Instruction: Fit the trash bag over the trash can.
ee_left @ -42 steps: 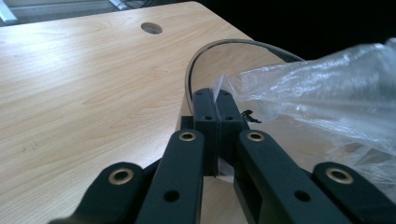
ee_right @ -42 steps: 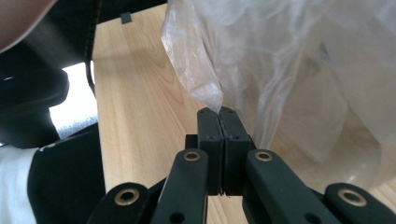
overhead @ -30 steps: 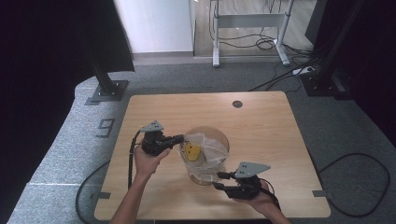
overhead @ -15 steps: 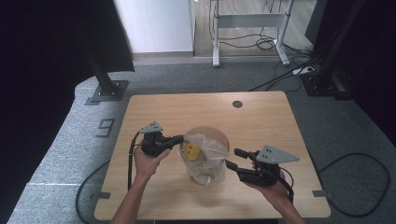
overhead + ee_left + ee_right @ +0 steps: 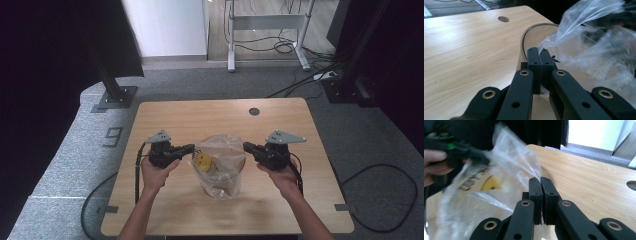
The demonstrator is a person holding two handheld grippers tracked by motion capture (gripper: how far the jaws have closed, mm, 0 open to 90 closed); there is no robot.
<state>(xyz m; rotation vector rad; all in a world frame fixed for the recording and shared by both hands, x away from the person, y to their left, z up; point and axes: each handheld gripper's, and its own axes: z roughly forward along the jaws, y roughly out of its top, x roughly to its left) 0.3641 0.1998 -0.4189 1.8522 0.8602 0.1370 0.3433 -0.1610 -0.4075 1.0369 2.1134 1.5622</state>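
Note:
A clear plastic bag stands on the table between my two grippers, with a yellow item inside it. My left gripper is shut on the bag's left rim; in the left gripper view the film rises from between the closed tips. My right gripper has just been closing and now pinches the bag's right rim. In the right gripper view the film runs out from its shut tips. The left gripper shows across the bag there.
The wooden table has a round cable hole near its far edge. A cable curves over the tabletop beside the bag. Black stands and floor cables lie beyond the table.
My right gripper rose from the table's near right part, moved up to the bag's right rim and closed on it. The left gripper kept still, holding the left rim.

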